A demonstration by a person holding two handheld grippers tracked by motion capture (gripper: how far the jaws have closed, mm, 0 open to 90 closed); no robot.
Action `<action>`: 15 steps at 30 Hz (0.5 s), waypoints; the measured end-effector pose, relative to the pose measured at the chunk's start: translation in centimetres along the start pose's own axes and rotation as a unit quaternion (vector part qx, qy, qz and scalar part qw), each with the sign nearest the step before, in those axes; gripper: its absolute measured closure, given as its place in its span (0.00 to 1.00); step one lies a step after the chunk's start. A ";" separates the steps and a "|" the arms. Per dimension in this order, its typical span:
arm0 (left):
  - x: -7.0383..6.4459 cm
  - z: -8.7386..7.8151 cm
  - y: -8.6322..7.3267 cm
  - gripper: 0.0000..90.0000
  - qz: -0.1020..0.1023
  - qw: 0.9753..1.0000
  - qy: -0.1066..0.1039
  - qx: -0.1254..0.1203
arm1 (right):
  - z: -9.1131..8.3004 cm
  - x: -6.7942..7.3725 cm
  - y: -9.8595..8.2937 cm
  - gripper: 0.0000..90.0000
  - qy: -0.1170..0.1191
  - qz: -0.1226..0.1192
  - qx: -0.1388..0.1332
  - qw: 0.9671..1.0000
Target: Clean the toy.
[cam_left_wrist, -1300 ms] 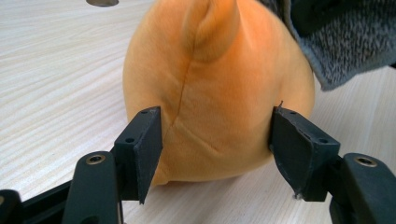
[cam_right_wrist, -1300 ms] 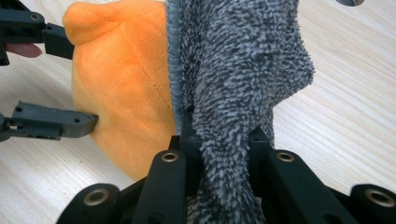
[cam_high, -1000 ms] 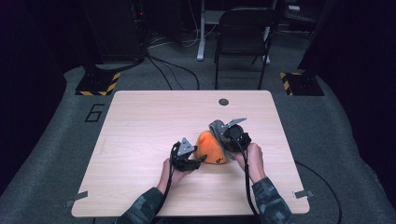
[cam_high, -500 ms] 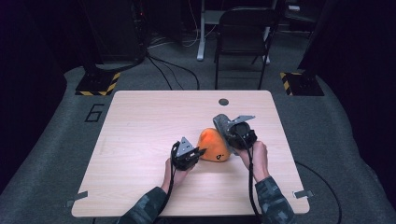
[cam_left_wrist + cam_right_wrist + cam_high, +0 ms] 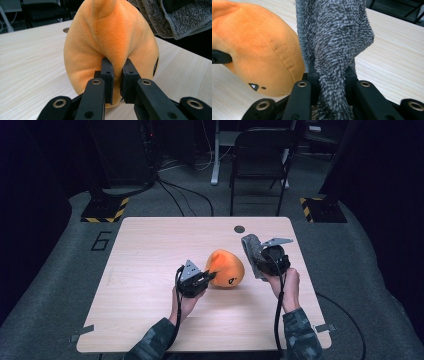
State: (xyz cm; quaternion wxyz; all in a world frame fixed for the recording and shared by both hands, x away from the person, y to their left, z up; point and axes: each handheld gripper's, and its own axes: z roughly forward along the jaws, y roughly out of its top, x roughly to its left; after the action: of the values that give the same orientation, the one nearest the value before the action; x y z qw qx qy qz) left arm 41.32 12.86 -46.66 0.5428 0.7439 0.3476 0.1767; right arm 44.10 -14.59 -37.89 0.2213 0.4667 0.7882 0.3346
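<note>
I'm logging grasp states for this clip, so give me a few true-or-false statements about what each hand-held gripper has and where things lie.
1. The left hand-held gripper pinches a fold of the orange plush toy. True.
2. The right hand-held gripper is open and holds nothing. False: its jaws are shut on the grey cloth.
3. The orange plush toy rests on the wooden table. True.
4. The grey cloth lies flat on the table. False: it is held up in the right hand-held gripper, beside the toy.
5. A dark round hole shows near the table's far edge. True.
</note>
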 end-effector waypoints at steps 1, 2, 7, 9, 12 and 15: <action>0.0 0.1 -0.1 0.92 -0.005 1.000 0.001 0.005 | 0.0 0.1 0.0 0.83 0.001 -0.002 -0.001 1.000; -0.1 0.3 -0.2 0.92 -0.011 1.000 -0.003 0.013 | -0.1 0.2 0.1 0.83 0.002 0.001 -0.001 1.000; -0.8 1.4 -0.9 0.92 -0.012 0.999 -0.002 0.043 | -0.3 1.6 0.5 0.83 0.033 -0.009 -0.001 0.999; -1.0 1.7 -1.1 0.91 -0.012 0.999 -0.003 0.045 | -0.1 2.9 0.6 0.83 0.059 -0.019 -0.001 0.998; -1.2 1.7 -1.0 0.91 -0.005 0.999 -0.005 0.048 | 1.3 5.4 0.5 0.83 0.083 -0.046 0.014 0.995; -0.9 1.9 -1.3 0.91 -0.011 0.999 -0.006 0.052 | 3.0 7.0 0.1 0.84 0.055 -0.075 0.035 0.995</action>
State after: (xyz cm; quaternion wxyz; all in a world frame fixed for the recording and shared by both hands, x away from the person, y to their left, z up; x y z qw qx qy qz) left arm 41.47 11.16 -48.43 0.5073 0.7684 0.3609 0.1479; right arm 42.88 -7.46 -40.11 0.1856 0.3943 0.8434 0.3142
